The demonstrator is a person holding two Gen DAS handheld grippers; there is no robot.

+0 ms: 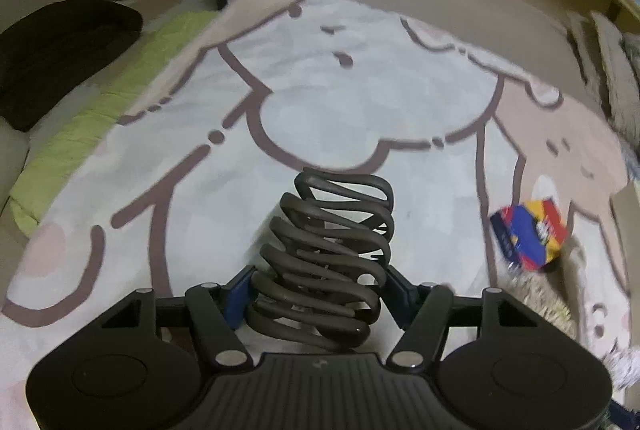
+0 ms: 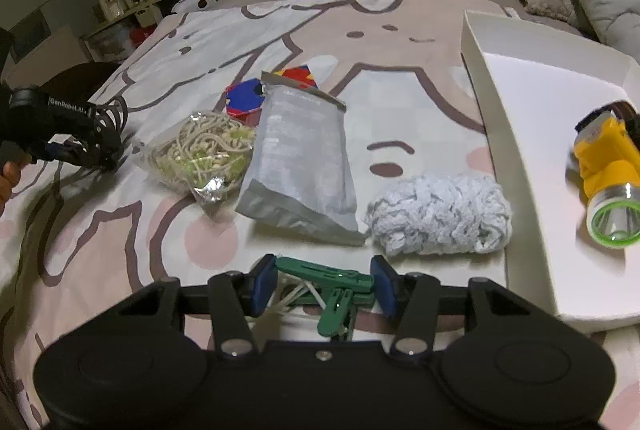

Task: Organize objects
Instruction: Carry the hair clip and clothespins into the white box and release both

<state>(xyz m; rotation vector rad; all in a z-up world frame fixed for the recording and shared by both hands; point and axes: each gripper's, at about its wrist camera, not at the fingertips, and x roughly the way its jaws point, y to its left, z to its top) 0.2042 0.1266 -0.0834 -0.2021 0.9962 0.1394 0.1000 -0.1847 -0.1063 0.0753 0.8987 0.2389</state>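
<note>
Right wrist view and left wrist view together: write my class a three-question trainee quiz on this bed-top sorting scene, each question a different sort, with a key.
1. True or false: the yellow flashlight lies inside the white tray.
2. Which thing sits between the pads of the left hand-held gripper? A) dark coil spring B) grey pouch C) blue yarn bundle
3. Fill in: the right hand-held gripper has green ____ between its pads.

Key: 1 true; 2 A; 3 clothes pegs.
</note>
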